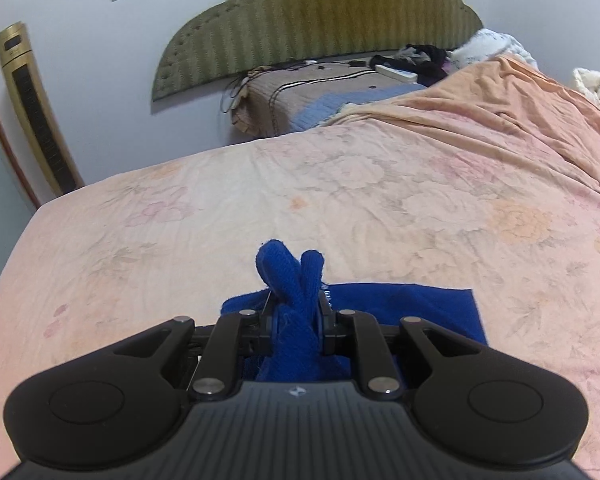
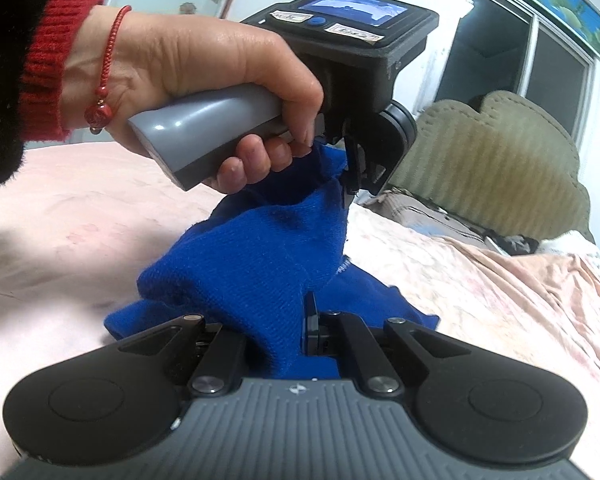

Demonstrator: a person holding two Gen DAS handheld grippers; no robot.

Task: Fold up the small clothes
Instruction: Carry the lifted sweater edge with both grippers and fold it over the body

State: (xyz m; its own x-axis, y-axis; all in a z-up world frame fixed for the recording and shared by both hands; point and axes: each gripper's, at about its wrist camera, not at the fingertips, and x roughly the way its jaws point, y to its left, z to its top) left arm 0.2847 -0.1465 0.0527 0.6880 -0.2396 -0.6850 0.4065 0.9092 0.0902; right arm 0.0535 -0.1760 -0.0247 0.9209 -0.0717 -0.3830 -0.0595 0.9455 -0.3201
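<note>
The left gripper (image 1: pixel 296 316) was clamped nearly closed on a bunched fold of a blue knit garment (image 1: pixel 292 276), whose thick ribbed edge poked up past the black fingers (image 1: pixel 269 322) in two rounded lobes. Beyond them, the rest of the garment lay flat on a bed covered in a faded pink floral sheet (image 1: pixel 340 184). Farther off stood a green padded headboard (image 1: pixel 316 20) and a gold tower fan (image 1: pixel 32 108) against the white wall.

The right wrist view added what the left could not: the right gripper (image 2: pixel 296 320) was pinched shut on another part of the same blue garment (image 2: pixel 244 264), which hung stretched between the two tools above the sheet. It also showed the person's left hand (image 2: pixel 204 80), in a red cuff (image 2: pixel 48 64) and red string bracelet (image 2: pixel 108 64), gripping the other tool's grey handle (image 2: pixel 204 132)
</note>
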